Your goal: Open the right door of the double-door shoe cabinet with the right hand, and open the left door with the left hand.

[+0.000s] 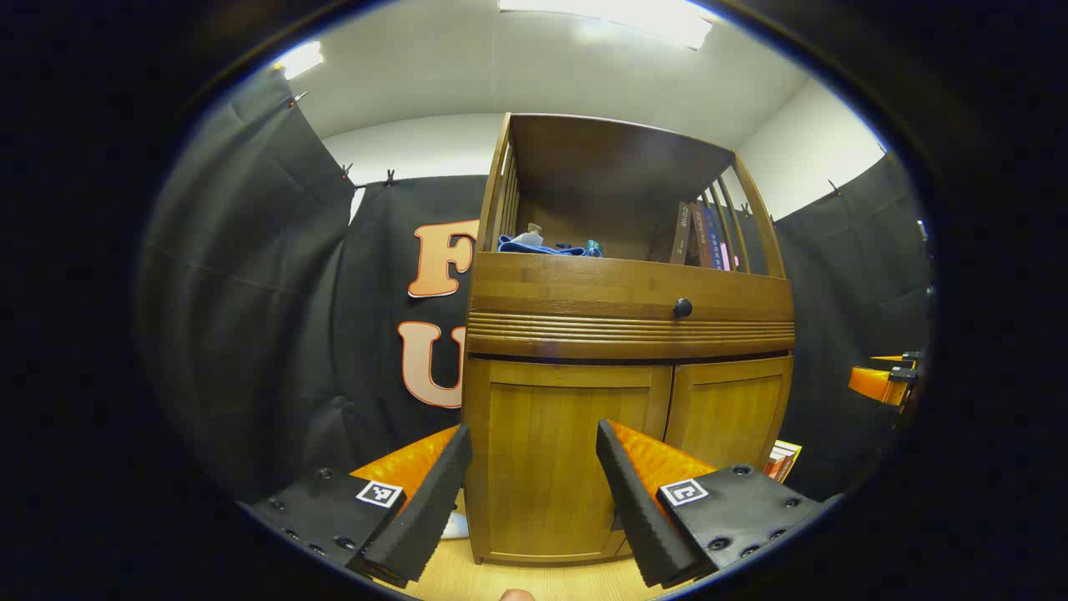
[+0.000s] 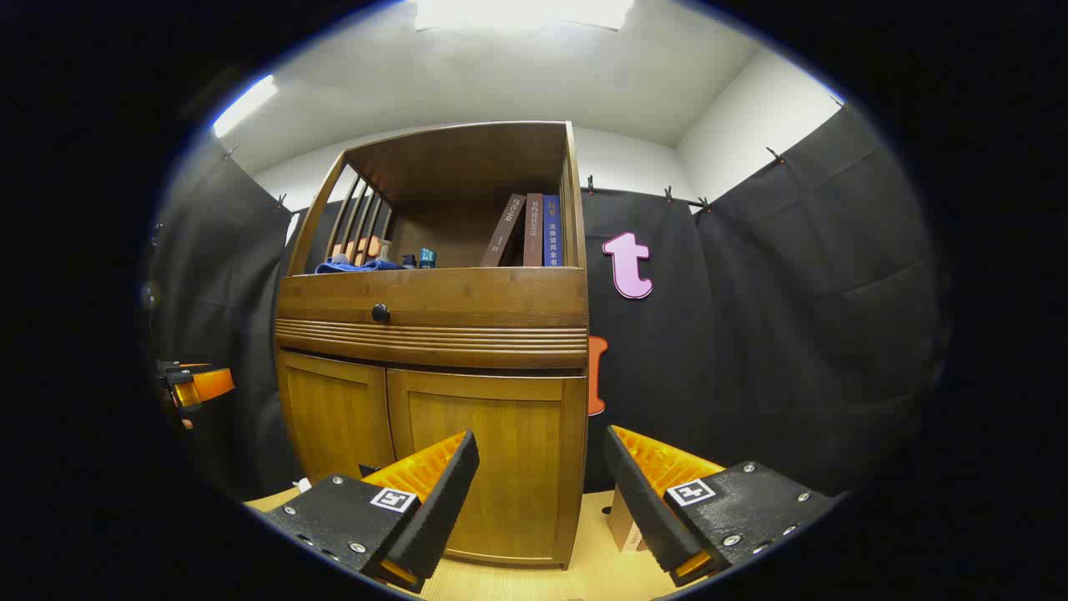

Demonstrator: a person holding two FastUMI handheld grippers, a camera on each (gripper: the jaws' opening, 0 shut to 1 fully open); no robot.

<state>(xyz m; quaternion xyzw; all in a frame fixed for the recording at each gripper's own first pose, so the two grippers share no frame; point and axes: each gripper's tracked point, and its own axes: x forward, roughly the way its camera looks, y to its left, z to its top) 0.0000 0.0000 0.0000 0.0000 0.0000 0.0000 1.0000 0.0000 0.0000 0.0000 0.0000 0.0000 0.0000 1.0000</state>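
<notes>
Both tongs, left tongs (image 1: 534,492) and right tongs (image 2: 542,501), gape wide, holding nothing. The tall brown wooden double-door shoe cabinet (image 2: 434,334) has both doors shut. No door handles are visible, so tips may slip off the edges.

The left tool (image 1: 534,451) is held level, its fingers spread wide. The right tool (image 2: 541,455) matches, gaping and gripping nothing.

Black drapes (image 2: 793,275), ceiling light (image 2: 517,12)
</notes>
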